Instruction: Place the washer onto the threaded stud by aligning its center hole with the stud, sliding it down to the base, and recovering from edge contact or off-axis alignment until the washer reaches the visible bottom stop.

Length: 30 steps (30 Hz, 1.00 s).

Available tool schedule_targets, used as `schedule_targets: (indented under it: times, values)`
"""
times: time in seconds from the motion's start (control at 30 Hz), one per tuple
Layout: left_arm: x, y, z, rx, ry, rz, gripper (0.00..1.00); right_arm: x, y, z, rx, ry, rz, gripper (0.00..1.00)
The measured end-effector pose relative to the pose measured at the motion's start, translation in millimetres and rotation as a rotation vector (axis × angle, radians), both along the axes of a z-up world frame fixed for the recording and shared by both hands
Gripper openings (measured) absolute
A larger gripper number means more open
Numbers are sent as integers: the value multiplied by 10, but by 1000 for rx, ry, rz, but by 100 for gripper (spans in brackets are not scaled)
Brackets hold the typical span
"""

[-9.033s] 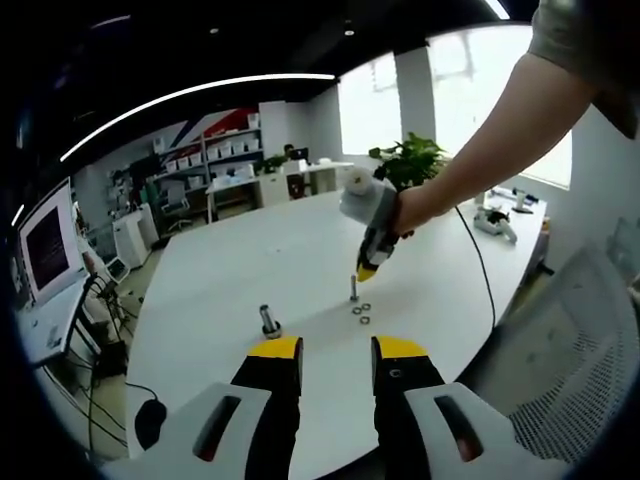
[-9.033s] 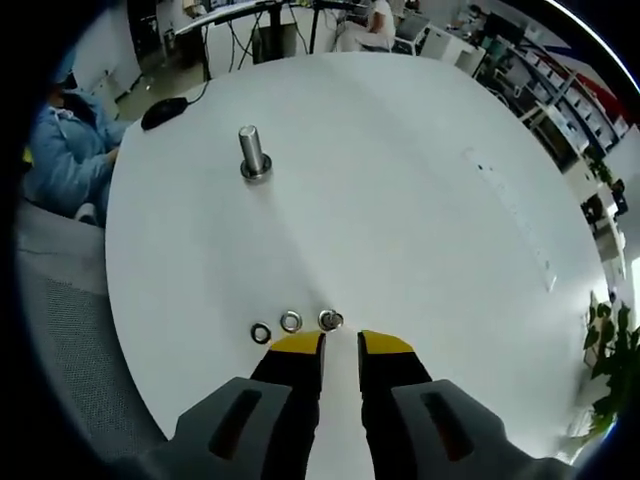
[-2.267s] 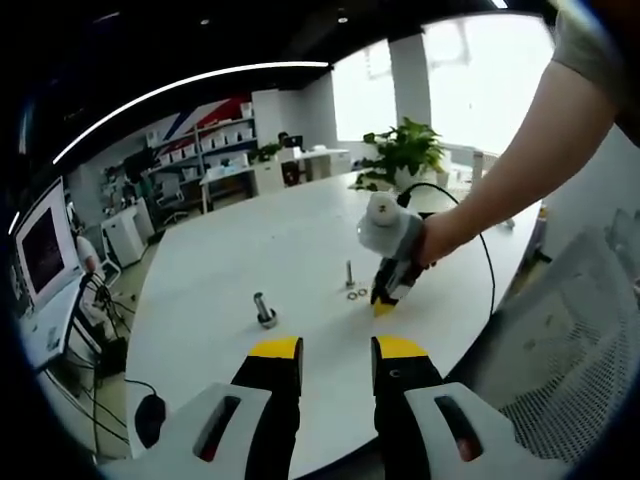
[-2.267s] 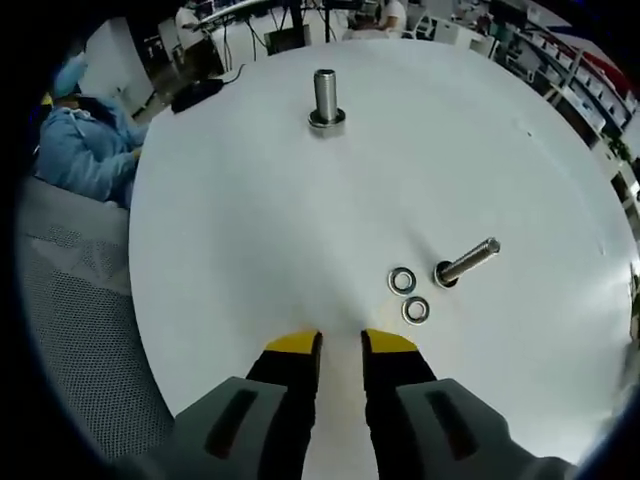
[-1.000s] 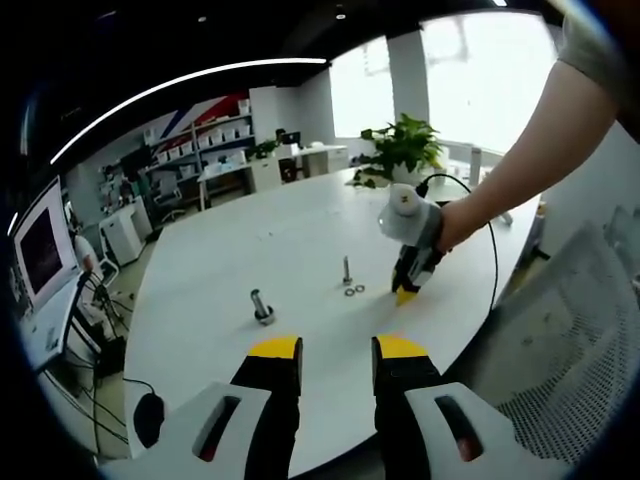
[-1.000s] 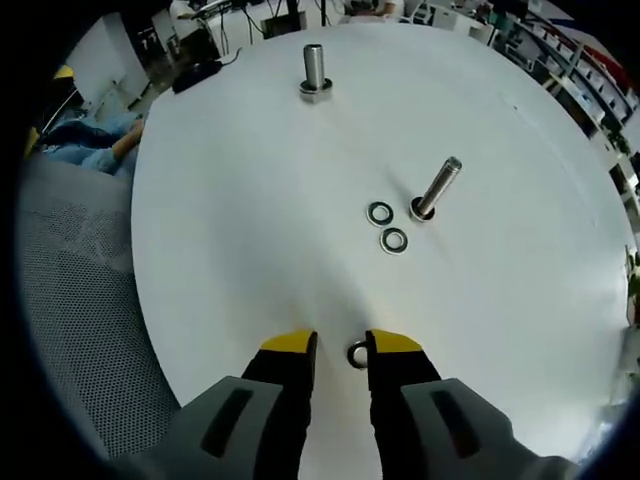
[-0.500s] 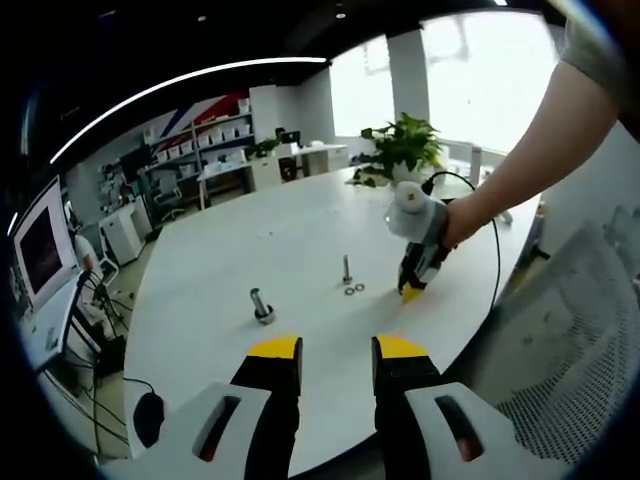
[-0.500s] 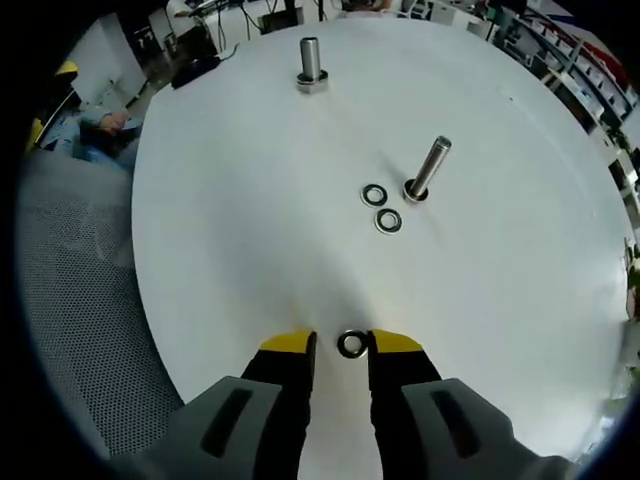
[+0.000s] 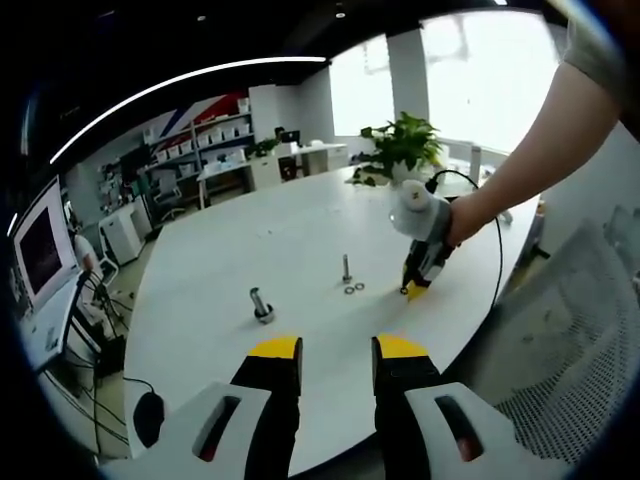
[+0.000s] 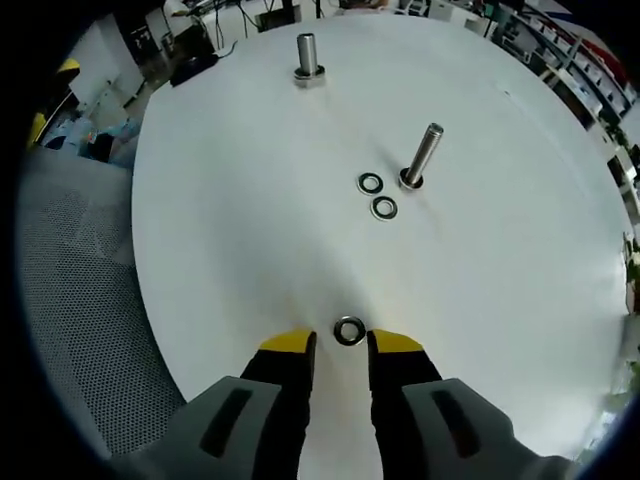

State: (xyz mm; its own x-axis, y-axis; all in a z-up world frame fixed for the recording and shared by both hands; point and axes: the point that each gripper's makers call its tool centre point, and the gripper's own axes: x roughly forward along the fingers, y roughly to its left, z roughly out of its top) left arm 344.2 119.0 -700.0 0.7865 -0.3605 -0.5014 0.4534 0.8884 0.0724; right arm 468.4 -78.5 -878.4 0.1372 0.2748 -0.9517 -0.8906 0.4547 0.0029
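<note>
With the right gripper (image 10: 338,346) jaws apart around a flat washer (image 10: 349,330) near the surface (image 10: 220,210) edge, closing may skid it off; left gripper (image 9: 335,347) jaws also apart.

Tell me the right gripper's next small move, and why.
Probably ease the right gripper forward so its open jaws straddle the washer, then close. The washer lies flat on the table just beyond the jaw tips, ungrasped, well short of the stud.

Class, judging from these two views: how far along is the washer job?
Done: nothing sits on the threaded stud; two washers lie beside its base. In hand: a third washer lies flat just beyond the right gripper tips, apparently ungripped. Left: gripping, aligning, sliding down to the base.
</note>
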Motion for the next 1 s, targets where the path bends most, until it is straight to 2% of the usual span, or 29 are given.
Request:
schedule_targets:
  times: [1.0]
  values:
    - [-11, -5, -8, 1, 5, -3, 26, 44, -15, 2, -21, 10, -42, 18]
